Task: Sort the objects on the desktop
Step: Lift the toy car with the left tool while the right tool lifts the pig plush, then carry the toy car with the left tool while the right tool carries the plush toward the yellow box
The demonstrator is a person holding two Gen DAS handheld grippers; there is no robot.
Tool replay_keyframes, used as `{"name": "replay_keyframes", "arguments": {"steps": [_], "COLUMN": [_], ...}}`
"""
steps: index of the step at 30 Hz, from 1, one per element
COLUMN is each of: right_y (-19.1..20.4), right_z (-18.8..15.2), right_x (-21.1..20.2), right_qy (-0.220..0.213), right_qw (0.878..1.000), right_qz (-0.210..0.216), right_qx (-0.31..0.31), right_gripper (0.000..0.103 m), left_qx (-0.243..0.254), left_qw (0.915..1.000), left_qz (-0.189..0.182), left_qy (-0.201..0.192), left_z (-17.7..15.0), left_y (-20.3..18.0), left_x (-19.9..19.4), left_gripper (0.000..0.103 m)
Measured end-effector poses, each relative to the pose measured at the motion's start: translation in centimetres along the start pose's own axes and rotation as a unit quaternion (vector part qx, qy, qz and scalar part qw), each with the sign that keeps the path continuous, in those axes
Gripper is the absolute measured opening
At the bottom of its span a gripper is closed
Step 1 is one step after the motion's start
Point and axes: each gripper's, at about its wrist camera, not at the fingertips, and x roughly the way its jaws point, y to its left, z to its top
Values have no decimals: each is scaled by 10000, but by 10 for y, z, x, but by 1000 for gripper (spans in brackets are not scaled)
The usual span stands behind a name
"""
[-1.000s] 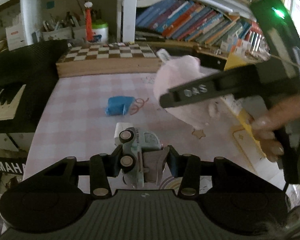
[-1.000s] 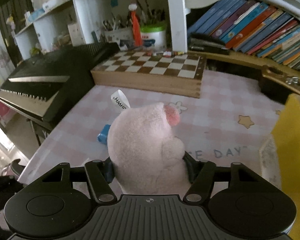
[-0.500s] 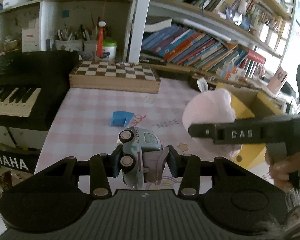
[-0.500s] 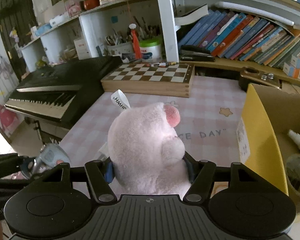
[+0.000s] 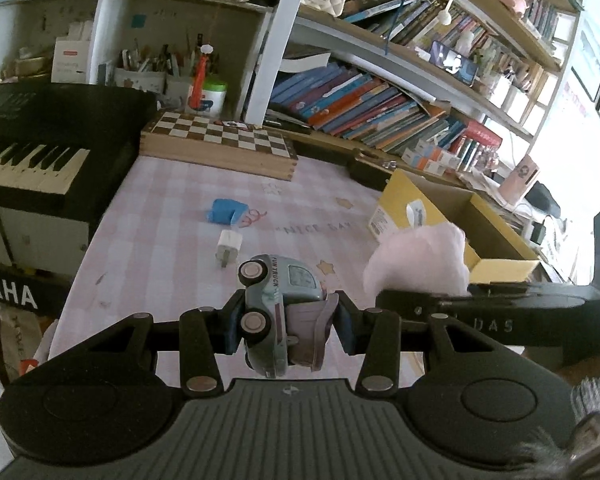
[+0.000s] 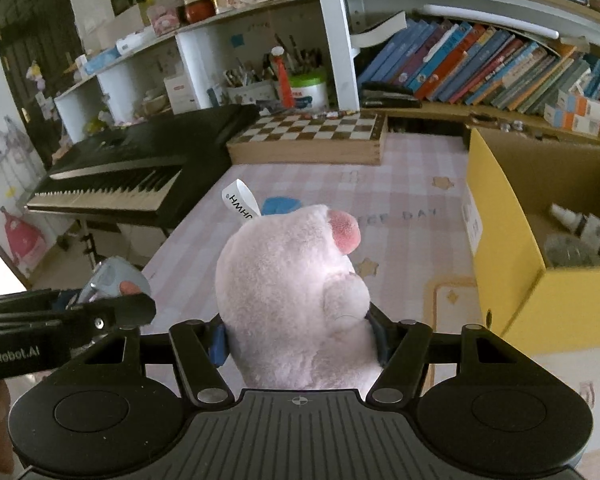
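The left gripper (image 5: 286,330) has its jaws closed on a pale blue toy truck (image 5: 278,308), which lies on its side between them with its wheels facing left and the words "FUN TRUCK" on its flank, lifted above the pink checked worktop (image 5: 172,216). The right gripper (image 6: 300,338) has its jaws clamped round the lower body of a pink plush toy (image 6: 296,292), held upright with its white tag sticking up at the back and a darker pink patch near its top. Taking the yellow cardboard box (image 6: 504,248) as the landmark: the plush toy hangs just to the left of the box's open side, above the worktop, and the toy truck is further left again, seen at the left edge of the right wrist view. Inside the box lie a small white bottle (image 6: 564,216) and a greyish round thing too blurred to name. Left of the box, resting on the worktop, are a white plug adapter (image 5: 228,249) and, beyond it, a blue object (image 5: 225,211). Further from the box, at the back of the worktop, sits a wooden chessboard (image 5: 220,140), and a black keyboard (image 5: 28,156) stands off the worktop's left edge.
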Motion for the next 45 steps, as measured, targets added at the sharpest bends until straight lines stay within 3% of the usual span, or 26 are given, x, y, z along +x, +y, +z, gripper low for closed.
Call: {"name": "replay_keyframes", "arguments": {"steps": [26,45], "right_y": [33,6], "right_z": [-91,-137], "right_x": [-73,-125], "right_qy": [41,-98], "right_qw": [9980,9845], "right_qz": [-395,-1180], "right_qx": [500,1293], "right_gripper": [65,65], "left_qx": [389,929], "left_qw": [9972,9846], "left_qz": [-573,-1356], "left_qy": [273,602], "left_z": [-65,-83], "left_y": [-19,-67], "left_x": [-72,-65], "left_gripper": [42,42]}}
